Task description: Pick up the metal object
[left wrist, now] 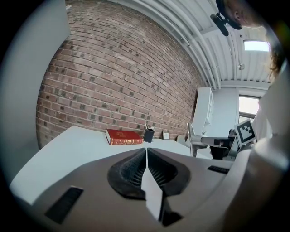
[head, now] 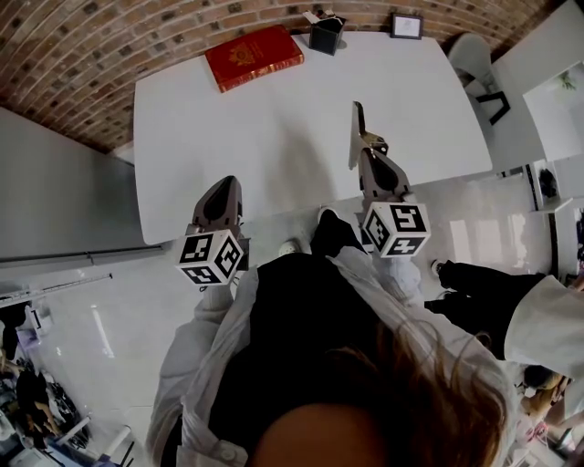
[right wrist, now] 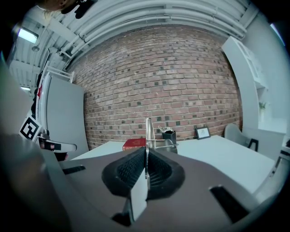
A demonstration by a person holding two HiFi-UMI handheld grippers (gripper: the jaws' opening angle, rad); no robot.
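The metal object is a thin, bent steel plate standing upright over the near right part of the white table. My right gripper is shut on its lower edge. In the right gripper view the sheet sits pinched between the ribbed pads. The left gripper view shows the plate from the side, with the right gripper behind it. My left gripper hovers at the table's near edge, left of the object. Its jaws are shut with nothing between them.
A red book lies at the table's far side. A black pen holder and a small picture frame stand to the right of it. A white chair is at the table's far right corner. A brick wall runs behind.
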